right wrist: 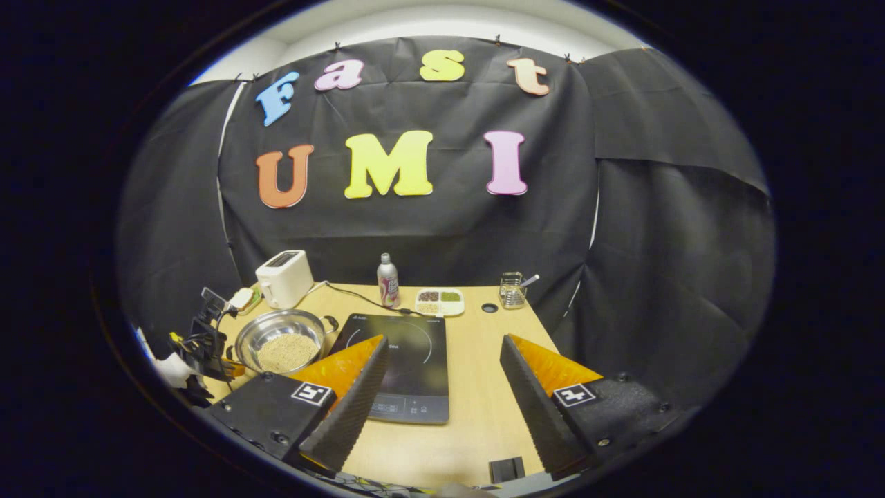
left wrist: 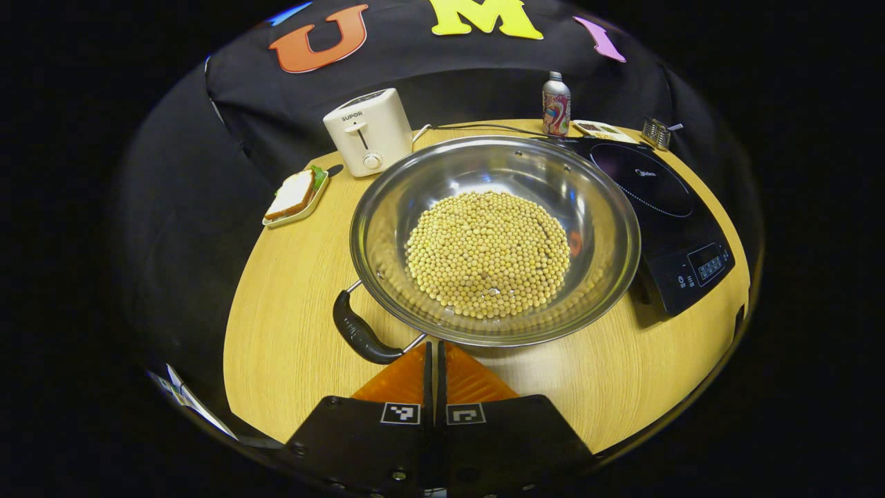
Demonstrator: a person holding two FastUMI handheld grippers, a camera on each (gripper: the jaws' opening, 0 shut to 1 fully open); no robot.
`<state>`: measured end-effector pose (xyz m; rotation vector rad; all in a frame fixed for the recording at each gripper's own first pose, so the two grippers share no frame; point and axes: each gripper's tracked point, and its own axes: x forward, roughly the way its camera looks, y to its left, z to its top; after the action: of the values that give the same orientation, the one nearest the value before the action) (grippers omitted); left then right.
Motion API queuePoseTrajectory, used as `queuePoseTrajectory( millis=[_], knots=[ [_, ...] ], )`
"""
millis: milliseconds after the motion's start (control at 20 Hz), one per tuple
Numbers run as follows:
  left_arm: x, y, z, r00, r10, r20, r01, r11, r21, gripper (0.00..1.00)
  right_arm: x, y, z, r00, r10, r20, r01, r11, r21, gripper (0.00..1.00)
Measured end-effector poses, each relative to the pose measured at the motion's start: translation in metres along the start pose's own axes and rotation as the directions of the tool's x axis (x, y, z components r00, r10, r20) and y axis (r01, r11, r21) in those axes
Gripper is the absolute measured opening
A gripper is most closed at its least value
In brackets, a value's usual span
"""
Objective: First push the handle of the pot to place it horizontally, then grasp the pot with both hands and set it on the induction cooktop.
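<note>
Table (left wrist: 276, 346): pot (left wrist: 494, 238) before left tool (left wrist: 437, 360)

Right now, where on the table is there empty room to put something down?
Bare wood lies on the table right of the induction cooktop, toward the table's right edge, and in front of the pot. It is crowded along the back: toaster, sandwich plate, bottle, divided dish, wire holder.

We see both views evenly lit from above, bright on the tabletop (left wrist: 290, 332) and dim on the cloth wall. The steel pot (left wrist: 601, 228) carries soft glare on its inner wall and throws a short shadow toward the cooktop (left wrist: 681, 238). The fisheye bends the tabletop edge strongly. Both views are sharp in the middle and darken toward the rim.
</note>
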<state>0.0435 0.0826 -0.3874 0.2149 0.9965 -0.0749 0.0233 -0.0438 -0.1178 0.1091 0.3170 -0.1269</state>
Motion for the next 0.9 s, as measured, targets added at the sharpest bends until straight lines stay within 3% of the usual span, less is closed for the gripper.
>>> queuePoseTrajectory(
  millis=[50,200,250,350,400,450,500,550,650,700,800,850,900],
  knots=[
    [-0.001,0.001,0.000,1.000,-0.003,0.000,0.003,1.000,-0.005,0.10,0.000,0.001,0.000,1.000,-0.001,0.001,0.001,1.000,-0.003,1.00],
    [-0.001,0.008,0.003,1.000,-0.002,-0.001,0.002,1.000,-0.016,0.10,0.000,0.004,0.002,1.000,0.007,0.005,-0.007,1.000,-0.008,1.00],
    [0.002,0.013,0.005,1.000,0.000,-0.001,0.000,1.000,-0.022,0.00,0.001,0.004,0.002,1.000,0.006,0.004,-0.006,1.000,-0.011,1.00],
    [0.005,0.020,0.008,1.000,0.005,0.003,-0.005,0.999,-0.038,0.00,0.001,0.006,0.005,1.000,0.009,0.009,-0.009,1.000,-0.014,1.00],
    [0.006,0.023,0.010,1.000,0.008,0.003,-0.007,0.999,-0.043,0.10,0.001,0.008,0.005,1.000,0.011,0.010,-0.010,1.000,-0.017,1.00],
    [0.007,0.026,0.011,1.000,0.010,0.004,-0.009,0.999,-0.047,0.00,0.001,0.008,0.005,1.000,0.009,0.008,-0.009,1.000,-0.022,1.00],
    [0.008,0.028,0.011,1.000,0.013,0.003,-0.013,0.999,-0.047,0.10,0.001,0.009,0.004,1.000,0.012,0.007,-0.012,1.000,-0.025,1.00],
    [0.009,0.030,0.012,1.000,0.016,0.005,-0.016,0.999,-0.047,0.00,0.001,0.010,0.004,1.000,0.012,0.006,-0.012,1.000,-0.027,1.00],
    [0.012,0.034,0.014,1.000,0.020,0.006,-0.020,0.999,-0.043,0.00,0.002,0.012,0.004,1.000,0.014,0.004,-0.014,0.999,-0.029,1.00],
    [0.013,0.036,0.015,1.000,0.023,0.008,-0.022,0.999,-0.041,0.10,0.001,0.013,0.003,1.000,0.015,0.003,-0.015,0.999,-0.031,1.00],
    [0.017,0.041,0.017,1.000,0.028,0.004,-0.027,0.998,-0.048,0.10,0.001,0.013,0.004,1.000,0.014,0.002,-0.014,0.999,-0.032,1.00],
    [0.018,0.043,0.018,1.000,0.030,0.004,-0.030,0.998,-0.052,0.00,0.001,0.013,0.005,1.000,0.012,0.003,-0.012,0.999,-0.033,1.00],
    [0.020,0.046,0.018,0.999,0.032,0.001,-0.032,0.998,-0.056,0.00,0.000,0.013,0.004,1.000,0.010,0.003,-0.010,0.999,-0.034,1.00]
  ],
)
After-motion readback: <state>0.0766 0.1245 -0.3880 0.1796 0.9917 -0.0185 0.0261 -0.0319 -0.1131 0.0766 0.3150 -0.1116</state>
